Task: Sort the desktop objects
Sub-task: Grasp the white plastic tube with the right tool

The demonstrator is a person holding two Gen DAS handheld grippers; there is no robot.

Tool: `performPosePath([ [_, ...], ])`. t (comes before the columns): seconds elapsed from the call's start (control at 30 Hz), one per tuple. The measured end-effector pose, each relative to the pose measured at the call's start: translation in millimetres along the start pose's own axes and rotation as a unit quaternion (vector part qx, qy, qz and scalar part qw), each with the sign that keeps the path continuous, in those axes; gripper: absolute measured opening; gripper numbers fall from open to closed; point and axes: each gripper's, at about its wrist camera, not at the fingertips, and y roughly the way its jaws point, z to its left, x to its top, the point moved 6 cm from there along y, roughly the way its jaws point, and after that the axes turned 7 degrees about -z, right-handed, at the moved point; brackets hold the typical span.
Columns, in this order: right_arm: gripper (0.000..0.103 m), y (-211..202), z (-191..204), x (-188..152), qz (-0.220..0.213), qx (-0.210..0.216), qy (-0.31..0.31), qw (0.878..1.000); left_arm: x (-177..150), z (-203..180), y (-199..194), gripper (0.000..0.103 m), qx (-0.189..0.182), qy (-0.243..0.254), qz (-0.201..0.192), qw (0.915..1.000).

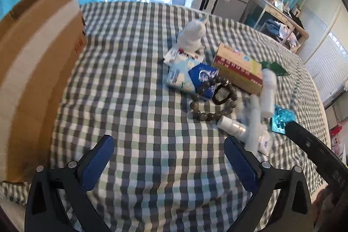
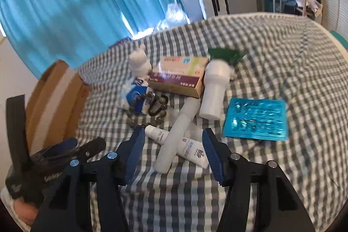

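A white tube [image 2: 177, 134] lies on the checked cloth [image 2: 282, 58], its long axis running from near the box [image 2: 180, 77] down toward the right gripper [image 2: 174, 152], crossing a smaller printed tube [image 2: 184, 146]. The right gripper's jaws stand wide, holding nothing, with both tubes' near ends between them. The left gripper [image 1: 168, 159] is also wide and bare, over cloth, the pile ahead to its right. A carton [image 1: 37, 71] stands left.

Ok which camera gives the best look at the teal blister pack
The right wrist view: the teal blister pack lies fully visible, flat on the checked cloth, right of the white bottle. In the left wrist view only a corner shows, the rest hidden by the other gripper and tubes.
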Motion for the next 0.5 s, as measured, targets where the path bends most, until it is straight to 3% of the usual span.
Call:
performPosePath([
  [0.2,0.054,56.4,-2.0,-11.4,0.055,-0.019,-0.010,0.998,-1.2,3.2,23.3,0.103,0.004,0.013,0.009,0.9999],
  [0.27,0.044,69.1,-2.1,-13.5,0.064,-0.018,-0.010,0.998,-0.2,4.7,28.4,0.103,0.004,0.009,0.009,0.9999],
  [0.3,0.027,71.3,-2.7,-13.6,0.062,-0.021,-0.012,0.998,0.0,4.7,31.3,0.103,0.001,0.006,0.012,0.9999],
  [0.33,0.018,70.9,-2.7,-12.5,0.056,-0.016,-0.015,0.998,0.4,4.3,34.3,0.103,-0.001,0.003,0.014,0.9999],
  [0.5,0.015,55.4,-17.2,-6.7,0.035,-0.006,0.007,0.999,10.5,-10.1,44.6,0.103,-0.023,0.006,0.007,0.9997],
])
